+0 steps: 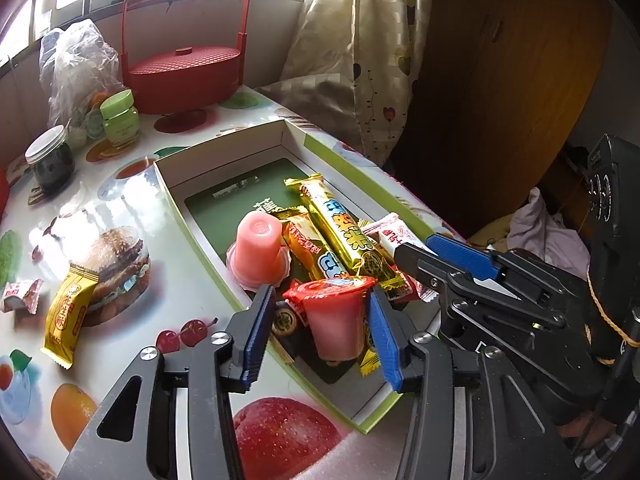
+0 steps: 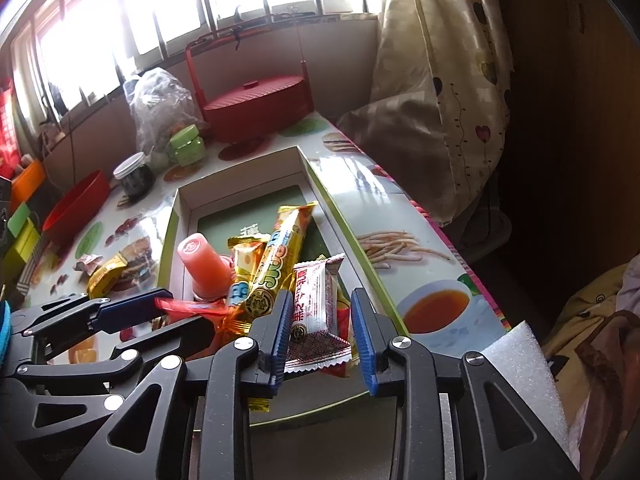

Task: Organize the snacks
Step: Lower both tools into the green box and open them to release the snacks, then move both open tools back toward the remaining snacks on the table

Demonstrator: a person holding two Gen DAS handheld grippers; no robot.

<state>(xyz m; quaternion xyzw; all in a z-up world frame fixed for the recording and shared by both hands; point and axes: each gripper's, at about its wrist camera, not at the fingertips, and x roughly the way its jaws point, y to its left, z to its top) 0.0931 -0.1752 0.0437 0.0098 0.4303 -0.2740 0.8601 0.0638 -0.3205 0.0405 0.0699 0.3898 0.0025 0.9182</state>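
My left gripper sits over the near end of the box, jaws apart around an upright pink jelly cup with a red foil lid. Right pad looks on or just at the cup rim, left pad clear of it, so I read it as released, not clamped.

My right gripper is at the same end, jaws apart with a white-and-red wafer packet between them. Left pad is just beside the packet edge, right pad well clear. No grip.

Box contents: a second pink jelly cup upside down, a long yellow snack bar lying diagonally across the pile, and a shorter gold-wrapped bar beside it, all at the near half. Far half shows bare green liner.

Outside the box, on the counter to its left: a yellow wrapped biscuit and a small red-and-white candy, near each other.

Back of the counter: red lidded basket, green jar, dark jar with white lid, clear plastic bag.
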